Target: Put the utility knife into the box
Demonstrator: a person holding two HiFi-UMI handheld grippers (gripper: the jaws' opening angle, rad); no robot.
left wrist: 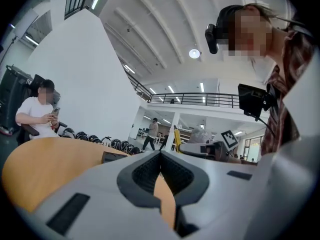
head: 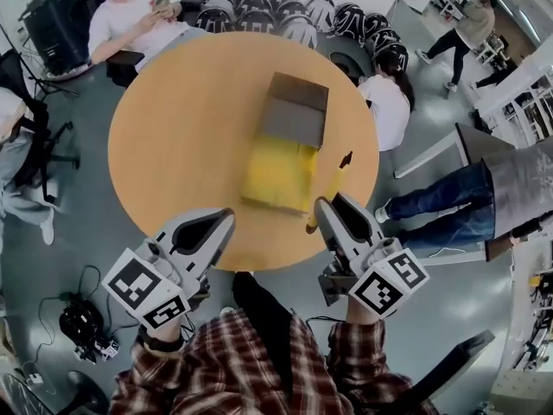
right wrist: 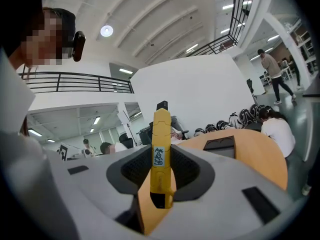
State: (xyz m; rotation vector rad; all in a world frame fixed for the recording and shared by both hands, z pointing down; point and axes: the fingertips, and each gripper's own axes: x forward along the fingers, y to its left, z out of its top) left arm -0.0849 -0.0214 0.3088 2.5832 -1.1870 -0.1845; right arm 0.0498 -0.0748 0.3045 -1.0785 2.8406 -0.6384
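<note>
Head view: the right hand-held gripper (head: 321, 206) is clenched on a yellow plastic utility knife (head: 333, 187). The knife projects forward past the jaws over the round orange worktop (head: 173, 137). It is just beside the right edge of the open cardboard box (head: 278, 173), outside it. At the worktop's near edge, the left hand-held gripper (head: 226, 216) has its jaws closed together on nothing.
</note>
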